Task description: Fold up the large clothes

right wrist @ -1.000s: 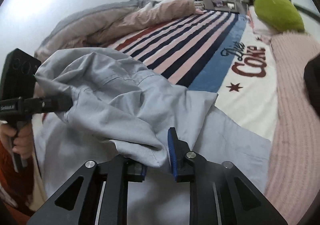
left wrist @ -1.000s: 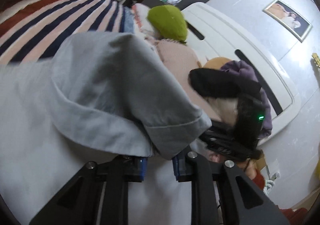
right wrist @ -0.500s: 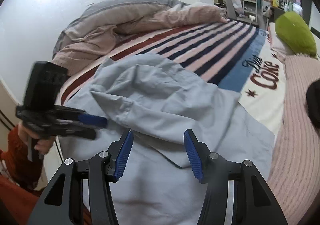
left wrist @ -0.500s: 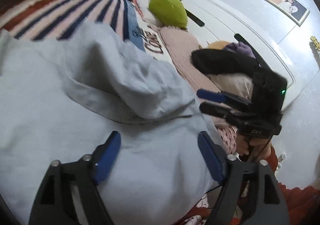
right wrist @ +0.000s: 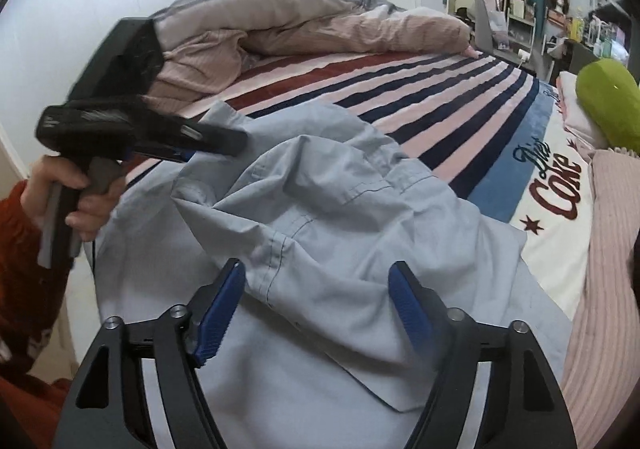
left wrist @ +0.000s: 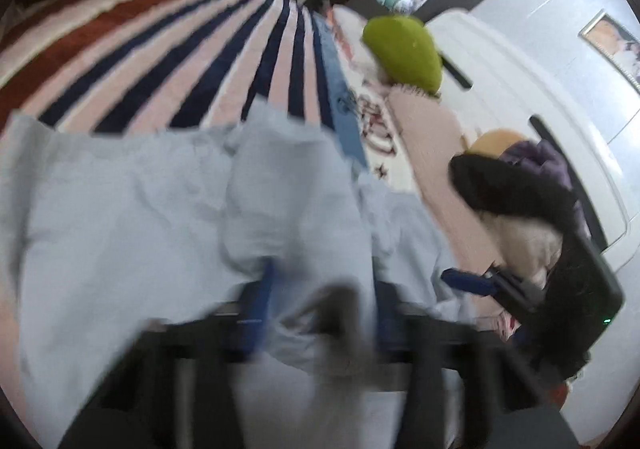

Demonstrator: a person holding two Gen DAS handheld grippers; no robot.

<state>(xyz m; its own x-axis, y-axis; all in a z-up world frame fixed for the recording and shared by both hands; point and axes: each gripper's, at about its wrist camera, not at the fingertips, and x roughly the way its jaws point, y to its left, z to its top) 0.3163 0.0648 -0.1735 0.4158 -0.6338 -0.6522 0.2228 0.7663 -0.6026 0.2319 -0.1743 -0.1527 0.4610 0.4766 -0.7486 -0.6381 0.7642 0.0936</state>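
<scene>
A large light blue shirt point(right wrist: 340, 233) lies rumpled on the striped bed, a sleeve with its cuff point(right wrist: 272, 249) folded over the body. My right gripper point(right wrist: 318, 305) is open, its blue pads either side of the cuff, holding nothing. In the right wrist view my left gripper point(right wrist: 212, 143) sits at the shirt's left edge, jaws close together around the cloth. The left wrist view is blurred; the shirt point(left wrist: 168, 217) runs between my left gripper's point(left wrist: 320, 313) blue pads, which stand fairly near each other. The right gripper shows there at right point(left wrist: 472, 283).
A striped blanket point(right wrist: 420, 89) covers the bed, with a bunched pink and grey duvet point(right wrist: 300, 21) at the far end. A green pillow point(right wrist: 608, 101) and a pink ribbed cover point(right wrist: 612, 289) lie to the right. Dark clothes point(left wrist: 516, 189) are piled by the white headboard point(left wrist: 520, 89).
Both grippers let go of the folded sleeve and opened. The right one stays open over the cuff. The left one has moved to the shirt's left edge and narrowed on the cloth.
</scene>
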